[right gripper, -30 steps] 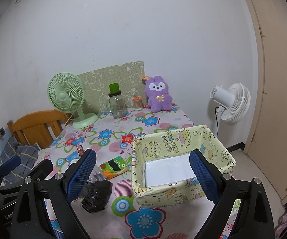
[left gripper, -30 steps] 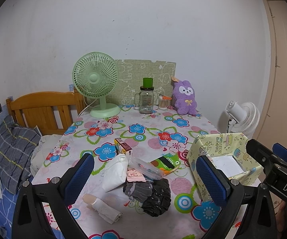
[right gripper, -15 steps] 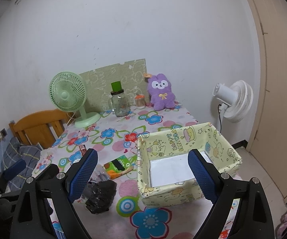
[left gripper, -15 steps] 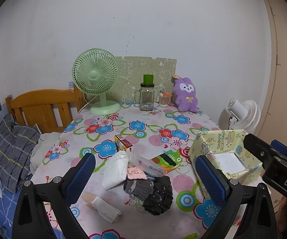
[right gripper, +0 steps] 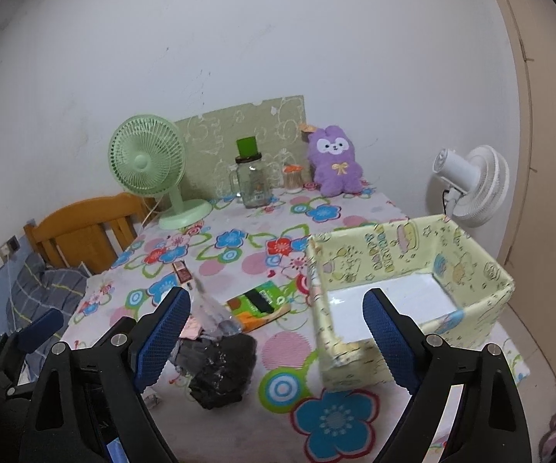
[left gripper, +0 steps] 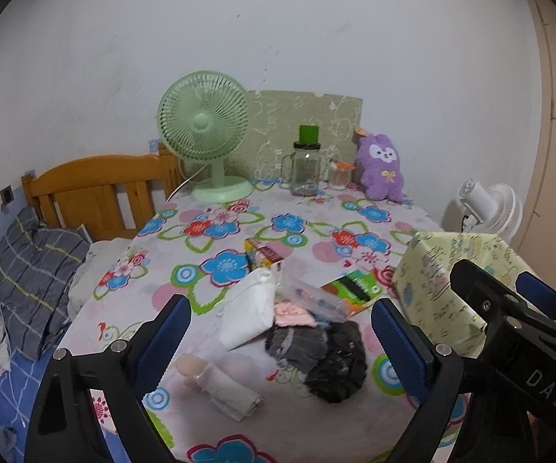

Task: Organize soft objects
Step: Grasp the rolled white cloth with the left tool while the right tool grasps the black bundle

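My left tongs (left gripper: 278, 343) just narrowed slightly, still wide, empty, lower over the soft pile (left gripper: 309, 351) on the counter (left gripper: 208, 231); right tongs (right gripper: 276, 332) gaping, empty; box (right gripper: 467, 262) awaits.

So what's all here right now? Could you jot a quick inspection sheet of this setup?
Surface: table under a flowered cloth.
Job's things: white cloth, pink piece, grey bundle, black bundle and rolled sock heaped up front; yellow box empty.
Clutter: green fan, glass jar, purple plush, green packet.
Grippers: left tool open, just closing slightly, nothing between; right tool open, empty.
Cables: fan cord.
Surroundings: wooden headboard, white fan.
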`<state>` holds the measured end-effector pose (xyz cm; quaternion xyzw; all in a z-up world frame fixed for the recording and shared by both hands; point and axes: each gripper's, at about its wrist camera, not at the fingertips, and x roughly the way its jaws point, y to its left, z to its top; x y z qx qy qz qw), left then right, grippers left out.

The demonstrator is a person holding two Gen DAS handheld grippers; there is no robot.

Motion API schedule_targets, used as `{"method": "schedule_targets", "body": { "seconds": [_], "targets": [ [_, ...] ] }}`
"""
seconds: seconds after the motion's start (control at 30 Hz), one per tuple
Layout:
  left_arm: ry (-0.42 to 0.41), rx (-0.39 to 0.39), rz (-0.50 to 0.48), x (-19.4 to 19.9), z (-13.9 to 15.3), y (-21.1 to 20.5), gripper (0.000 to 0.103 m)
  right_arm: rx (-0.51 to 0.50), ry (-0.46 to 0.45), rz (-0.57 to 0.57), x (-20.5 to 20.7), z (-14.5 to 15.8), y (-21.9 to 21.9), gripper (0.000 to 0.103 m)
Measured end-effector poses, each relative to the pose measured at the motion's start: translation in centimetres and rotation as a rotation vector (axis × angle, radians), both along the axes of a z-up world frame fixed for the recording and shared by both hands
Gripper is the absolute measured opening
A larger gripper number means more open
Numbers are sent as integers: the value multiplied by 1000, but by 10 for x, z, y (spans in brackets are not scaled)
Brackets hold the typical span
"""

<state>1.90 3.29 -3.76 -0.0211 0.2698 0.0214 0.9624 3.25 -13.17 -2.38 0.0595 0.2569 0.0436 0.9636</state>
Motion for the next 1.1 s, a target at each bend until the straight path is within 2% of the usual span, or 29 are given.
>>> {"method": "schedule_targets", "body": {
  "seconds": [0.2, 0.43, 0.87, 1.1],
  "targets": [
    [23, 23, 36, 0, -14, 11, 93, 15, 37, 17, 3, -16, 15, 91],
    [96, -3, 47, 8, -40, 29, 92, 1, 99, 35, 13, -39, 37, 90],
    [207, -48, 58, 26, -81, 44, 90, -17, 219, 32, 36, -79, 58, 82],
    [252, -59, 68, 38, -97, 47, 83, -27, 276, 32, 49, -96, 66, 77]
  ]
}}
